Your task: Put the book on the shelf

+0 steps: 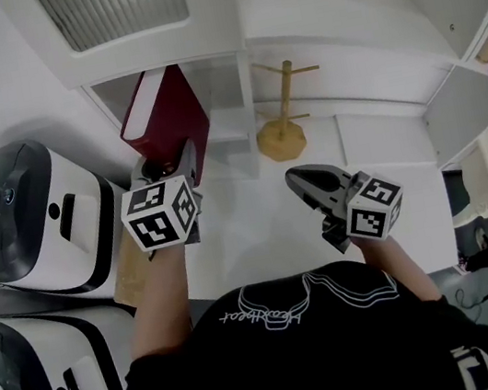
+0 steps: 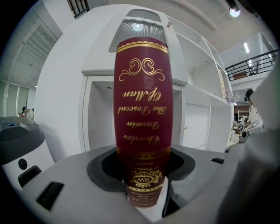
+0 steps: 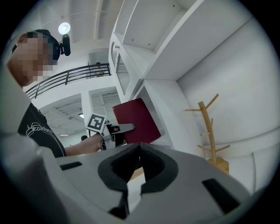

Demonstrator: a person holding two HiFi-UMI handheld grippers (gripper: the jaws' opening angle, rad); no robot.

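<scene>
A dark red book (image 1: 166, 114) with gold lettering on its spine (image 2: 143, 109) stands upright in my left gripper (image 1: 167, 169), which is shut on its lower end. In the head view the book is held up at the open white shelf compartment (image 1: 225, 99), tilted slightly left. The right gripper view shows the book's cover (image 3: 135, 120) and the left gripper (image 3: 114, 131) from the side. My right gripper (image 1: 303, 184) hovers over the white counter to the right; its jaws meet with nothing between them (image 3: 139, 148).
A wooden branch-shaped stand (image 1: 281, 127) sits on the counter right of the compartment, also in the right gripper view (image 3: 211, 131). Two white appliances with dark lids (image 1: 33, 217) (image 1: 33, 376) stand at the left. More white shelves (image 1: 363, 19) rise at the back right.
</scene>
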